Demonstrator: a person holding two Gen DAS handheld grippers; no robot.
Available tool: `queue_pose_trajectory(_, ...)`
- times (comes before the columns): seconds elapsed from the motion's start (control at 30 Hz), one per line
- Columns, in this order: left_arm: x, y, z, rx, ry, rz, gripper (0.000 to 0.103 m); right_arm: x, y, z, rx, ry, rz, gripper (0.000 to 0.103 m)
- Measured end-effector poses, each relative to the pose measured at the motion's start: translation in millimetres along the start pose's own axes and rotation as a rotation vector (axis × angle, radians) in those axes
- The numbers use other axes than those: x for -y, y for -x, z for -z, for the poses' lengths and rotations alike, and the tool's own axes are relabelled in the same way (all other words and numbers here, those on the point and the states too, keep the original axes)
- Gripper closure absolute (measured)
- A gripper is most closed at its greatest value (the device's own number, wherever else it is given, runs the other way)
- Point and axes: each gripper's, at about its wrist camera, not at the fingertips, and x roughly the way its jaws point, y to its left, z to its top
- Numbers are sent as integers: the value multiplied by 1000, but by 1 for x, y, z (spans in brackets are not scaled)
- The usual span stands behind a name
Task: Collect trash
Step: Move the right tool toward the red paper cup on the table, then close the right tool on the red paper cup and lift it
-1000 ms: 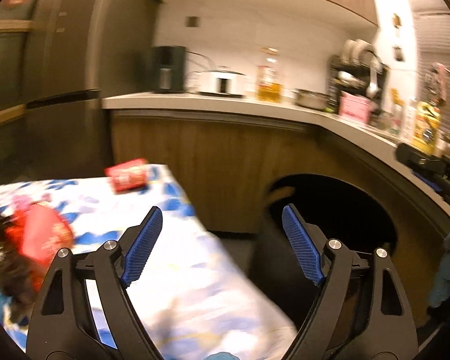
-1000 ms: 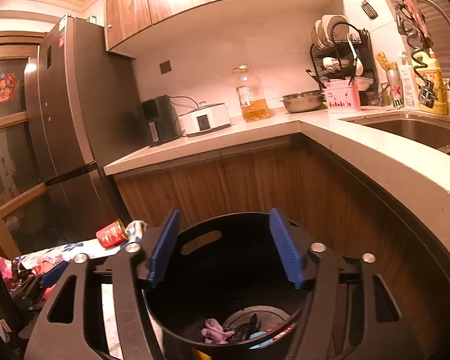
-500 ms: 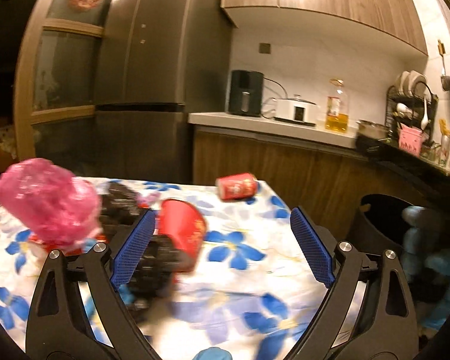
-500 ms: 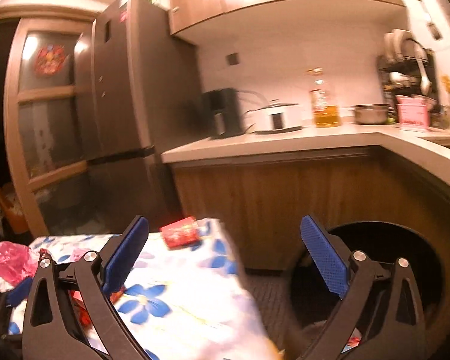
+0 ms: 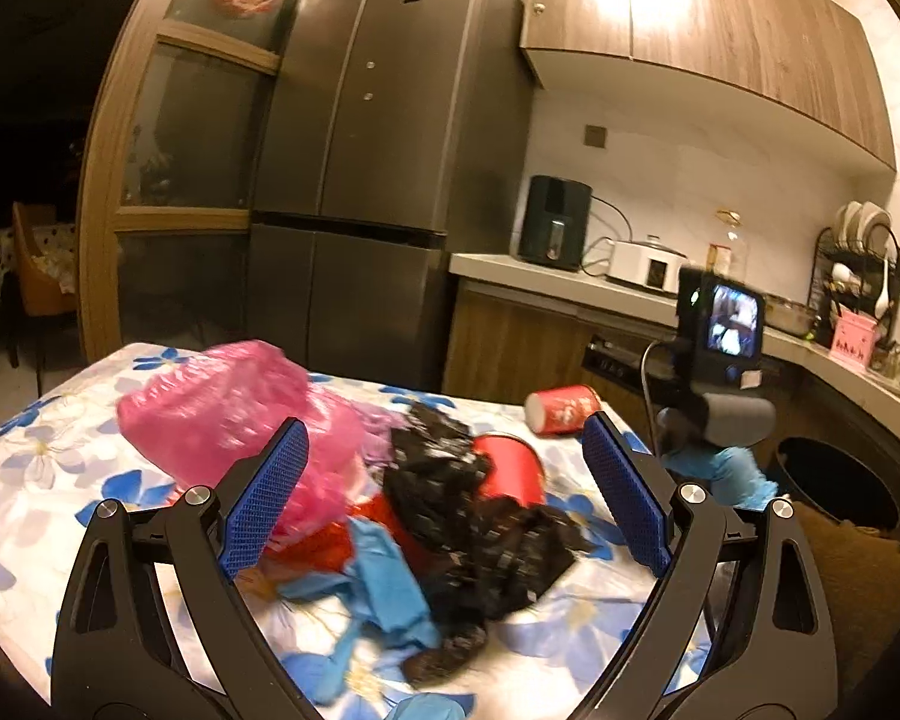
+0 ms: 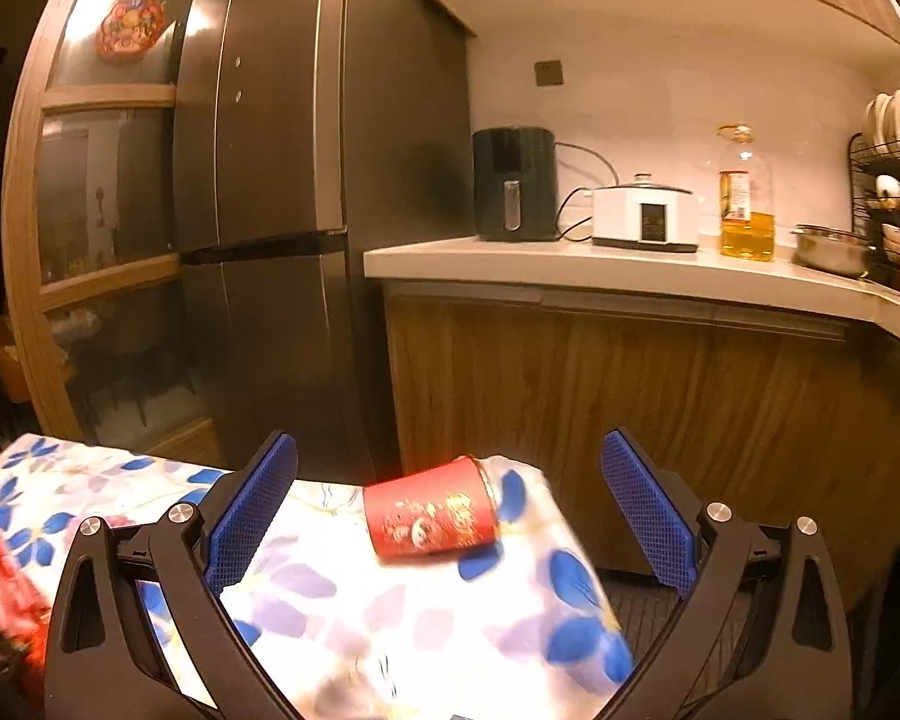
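Right wrist: fingers [image 6: 282, 510] spread wide, empty, framing toppled red cup [image 6: 432, 510] ahead for pickup; left fingers [image 5: 264, 504] likewise spread over trash pile [image 5: 474, 516].

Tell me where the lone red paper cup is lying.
The red paper cup lies on its side near the floral tablecloth's far corner, nearest the wooden cabinets, apart from the trash pile.

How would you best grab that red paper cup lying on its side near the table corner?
Grip the red paper cup across its round body near the middle, pads on opposite curved walls. It lies tipped over on the flowered tablecloth, rim pointing right, so the open right hand-held gripper could probably come straight ahead and slightly down. Squeeze gently; paper walls likely crush.
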Motion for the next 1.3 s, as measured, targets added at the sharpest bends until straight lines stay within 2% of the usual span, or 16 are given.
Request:
queue_pose_trajectory(0.23, -12, -16, -5, -27, 32, -1, 12, -4, -45, 14, -78, 32, -22, 5)
queue_pose_trajectory(0.53, -10, -20, -1, -24, 17, 7, 12, 1, -78, 27, -172, 6, -31, 5)
queue_pose_trajectory(1.03, -15, -24, -1, -35, 43, 7, 12, -10, -103, 37, -291, 57, -55, 6)
queue_pose_trajectory(1.3, -16, -24, 2, -36, 57, 11, 12, -8, -112, 43, -342, 52, -47, 15)
